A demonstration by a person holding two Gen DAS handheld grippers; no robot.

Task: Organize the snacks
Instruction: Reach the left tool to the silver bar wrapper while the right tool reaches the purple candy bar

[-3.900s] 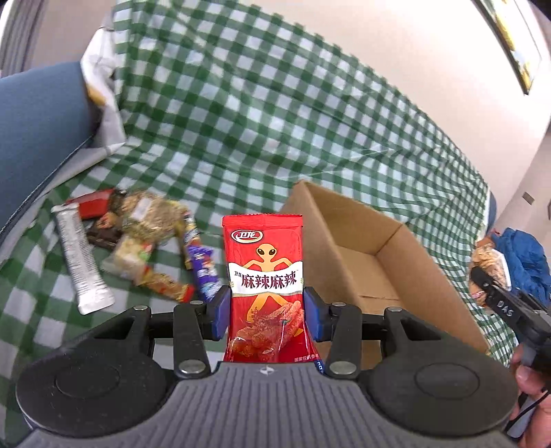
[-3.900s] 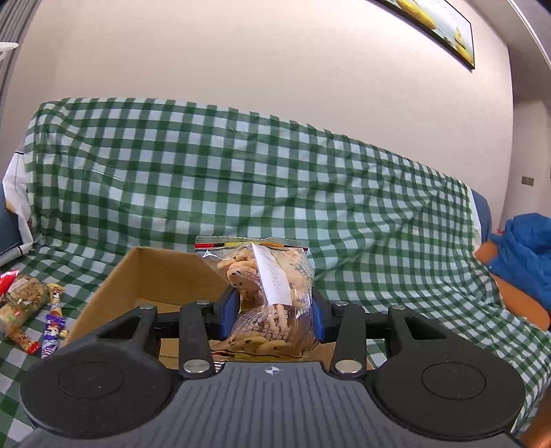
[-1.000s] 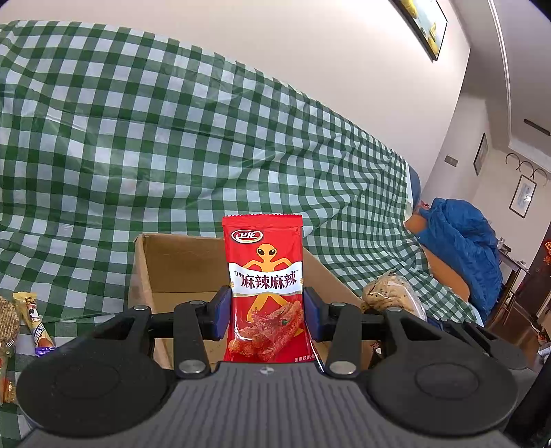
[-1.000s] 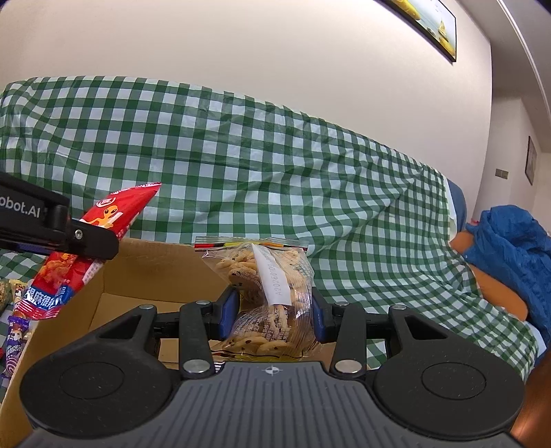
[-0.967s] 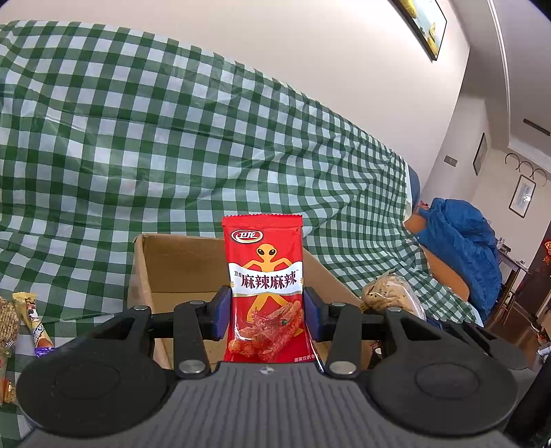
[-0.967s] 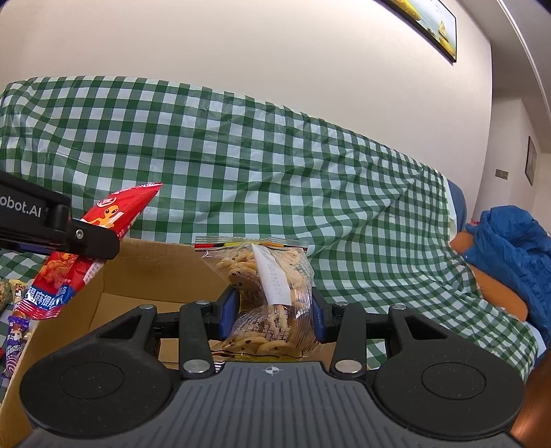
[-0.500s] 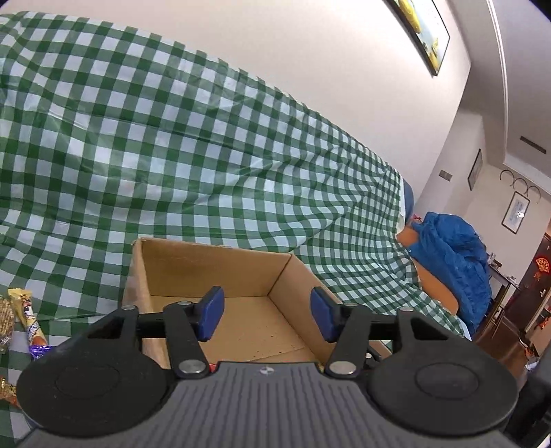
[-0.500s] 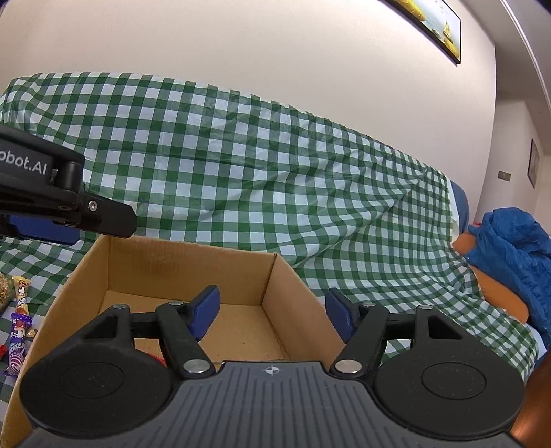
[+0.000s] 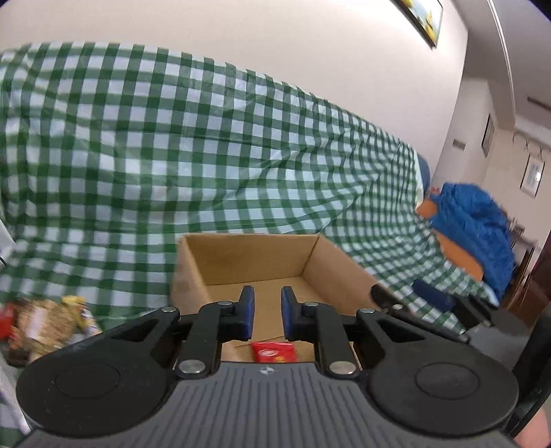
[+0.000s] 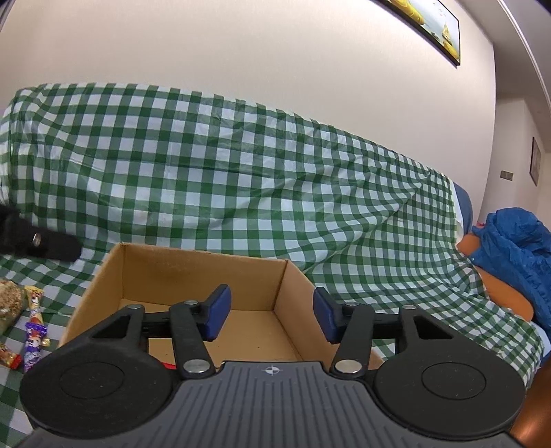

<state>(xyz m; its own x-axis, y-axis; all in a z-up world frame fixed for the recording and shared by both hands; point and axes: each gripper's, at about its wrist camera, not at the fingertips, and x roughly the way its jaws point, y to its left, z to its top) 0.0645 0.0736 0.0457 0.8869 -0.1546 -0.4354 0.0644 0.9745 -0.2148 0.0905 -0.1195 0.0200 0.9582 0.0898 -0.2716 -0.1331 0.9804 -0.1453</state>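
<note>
The green-and-white checked cloth (image 10: 241,165) covered the sofa and filled most of both views. On it stood the open cardboard box (image 10: 193,265), directly ahead of my 2 claws. A blue garment (image 10: 516,248) lay at the sofa's far right end, on something orange. A framed picture (image 10: 430,24) hung on the wall above.

My right claw (image 10: 268,315) was held over the near edge of the box; its jaws stood apart with nothing between them and were closing. My left claw (image 9: 264,315) was likewise above the box, its blue pads (image 9: 247,317) nearly together with only a narrow gap, closing on nothing. Its black finger also showed at the left edge of the right wrist view.

The red snack packet (image 9: 273,351) lay flat on the box floor, just below my left claw and apart from the pads. The remaining loose snacks (image 10: 32,327) lay on the cloth left of the box, blurred in the left wrist view.
</note>
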